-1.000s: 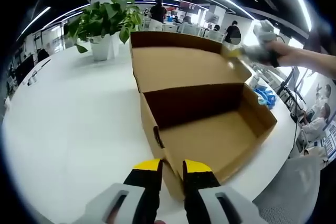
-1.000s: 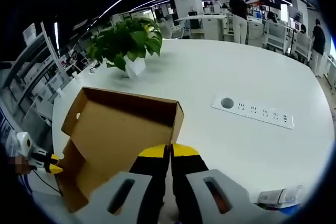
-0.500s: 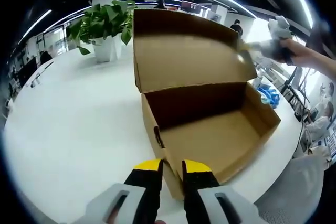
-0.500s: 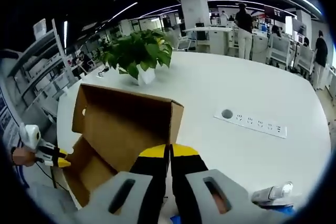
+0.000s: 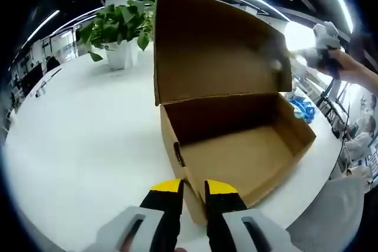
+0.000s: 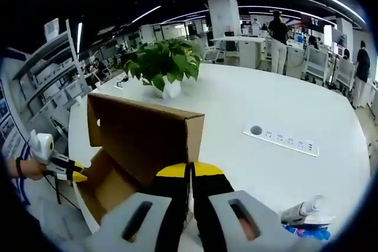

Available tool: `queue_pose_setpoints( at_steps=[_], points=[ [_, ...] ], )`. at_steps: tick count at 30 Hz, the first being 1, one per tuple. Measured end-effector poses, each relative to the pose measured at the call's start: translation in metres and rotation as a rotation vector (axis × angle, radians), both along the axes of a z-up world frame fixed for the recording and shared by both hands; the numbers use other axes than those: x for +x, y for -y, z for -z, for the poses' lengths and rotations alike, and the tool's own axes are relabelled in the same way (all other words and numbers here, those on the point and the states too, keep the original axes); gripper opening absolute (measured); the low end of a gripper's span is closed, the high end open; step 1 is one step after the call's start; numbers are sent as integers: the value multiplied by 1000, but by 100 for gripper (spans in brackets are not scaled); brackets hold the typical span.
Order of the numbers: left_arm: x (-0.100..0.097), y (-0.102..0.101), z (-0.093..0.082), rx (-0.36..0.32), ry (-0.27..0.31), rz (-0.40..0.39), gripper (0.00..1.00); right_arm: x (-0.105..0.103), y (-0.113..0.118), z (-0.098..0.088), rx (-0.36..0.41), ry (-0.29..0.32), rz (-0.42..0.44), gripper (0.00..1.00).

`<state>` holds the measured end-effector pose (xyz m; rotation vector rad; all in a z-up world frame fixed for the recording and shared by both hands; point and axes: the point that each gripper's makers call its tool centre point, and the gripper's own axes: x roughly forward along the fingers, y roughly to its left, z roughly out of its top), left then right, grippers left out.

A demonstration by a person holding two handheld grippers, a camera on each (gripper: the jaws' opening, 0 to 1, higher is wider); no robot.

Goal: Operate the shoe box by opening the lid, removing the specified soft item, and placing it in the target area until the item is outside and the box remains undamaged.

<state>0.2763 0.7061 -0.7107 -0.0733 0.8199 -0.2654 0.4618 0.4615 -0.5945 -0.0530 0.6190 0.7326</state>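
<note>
Since a second ago your right gripper (image 6: pixel 190 169), jaws clamped on its edge, has raised the lid (image 5: pixel 218 45); left gripper (image 5: pixel 193 188) pinches the box (image 5: pixel 248 157) corner; plant (image 5: pixel 118 22) partly hidden upper left.

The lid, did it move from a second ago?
Yes. In the left gripper view the lid has swung up from lying back to nearly upright, now hiding more of the room behind, while the box and plant stay put.

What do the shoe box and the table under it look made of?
Shoe box: looks like plain brown cardboard, matte, with folded walls and a hinged lid. Table: smooth white top with a faint sheen, probably laminate or painted board; the pictures cannot settle which.
</note>
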Motion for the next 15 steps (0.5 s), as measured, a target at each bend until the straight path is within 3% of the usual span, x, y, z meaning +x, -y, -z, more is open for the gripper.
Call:
queue_pose_setpoints(
  at_steps=[15],
  points=[
    [-1, 0, -1, -26, 8, -18, 14, -38, 9, -3, 38, 21, 19, 1]
  ],
)
